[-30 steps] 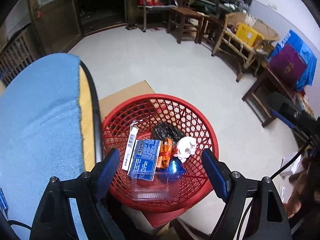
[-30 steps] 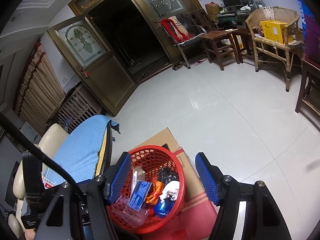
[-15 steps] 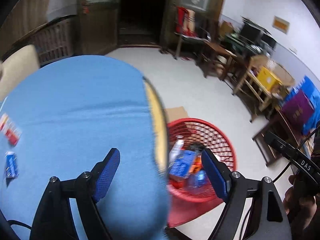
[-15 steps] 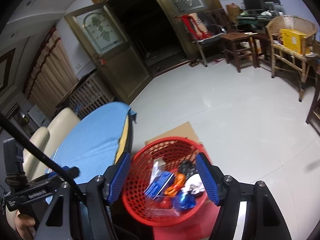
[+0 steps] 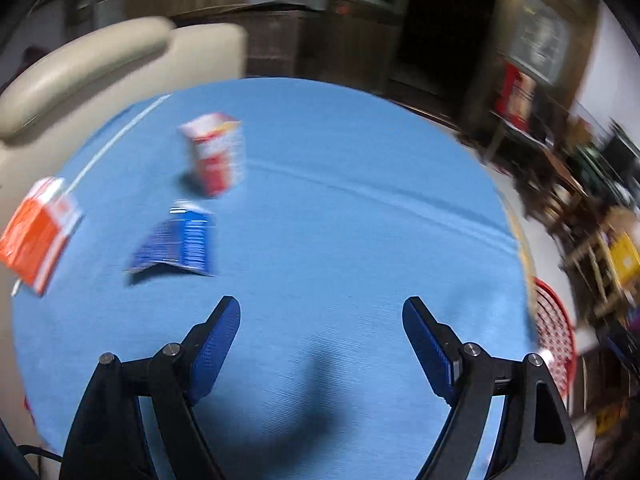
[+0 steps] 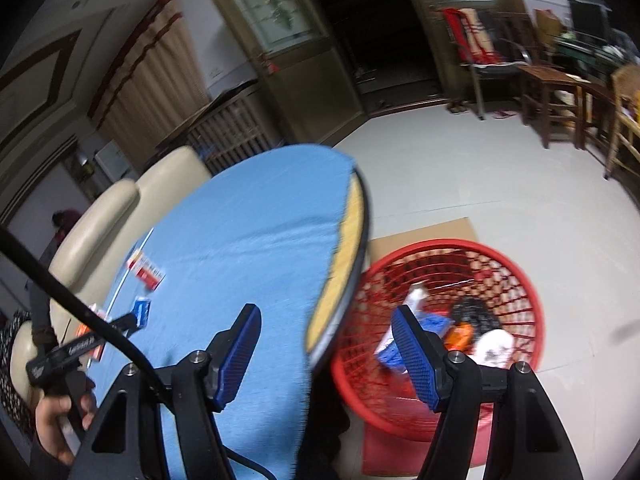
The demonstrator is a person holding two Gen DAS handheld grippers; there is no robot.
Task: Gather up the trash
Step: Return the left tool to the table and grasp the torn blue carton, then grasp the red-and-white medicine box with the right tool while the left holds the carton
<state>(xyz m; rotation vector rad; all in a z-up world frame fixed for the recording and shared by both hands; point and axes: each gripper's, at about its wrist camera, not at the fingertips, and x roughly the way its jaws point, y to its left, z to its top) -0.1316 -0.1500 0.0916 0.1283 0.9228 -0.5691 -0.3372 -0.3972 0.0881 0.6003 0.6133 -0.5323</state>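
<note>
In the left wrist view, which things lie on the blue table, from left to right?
Orange box → blue packet → red-and-white carton → and, past the table's right edge, the red basket.

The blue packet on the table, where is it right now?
In the left wrist view the blue packet lies left of centre on the blue tablecloth, between the red-and-white carton and the orange box.

My blue pads (image 5: 212,350) are finely ribbed rubber over matt woven blue cloth (image 5: 340,240), beside printed cardboard cartons (image 5: 216,152) and a glossy red plastic basket (image 6: 516,280).
</note>
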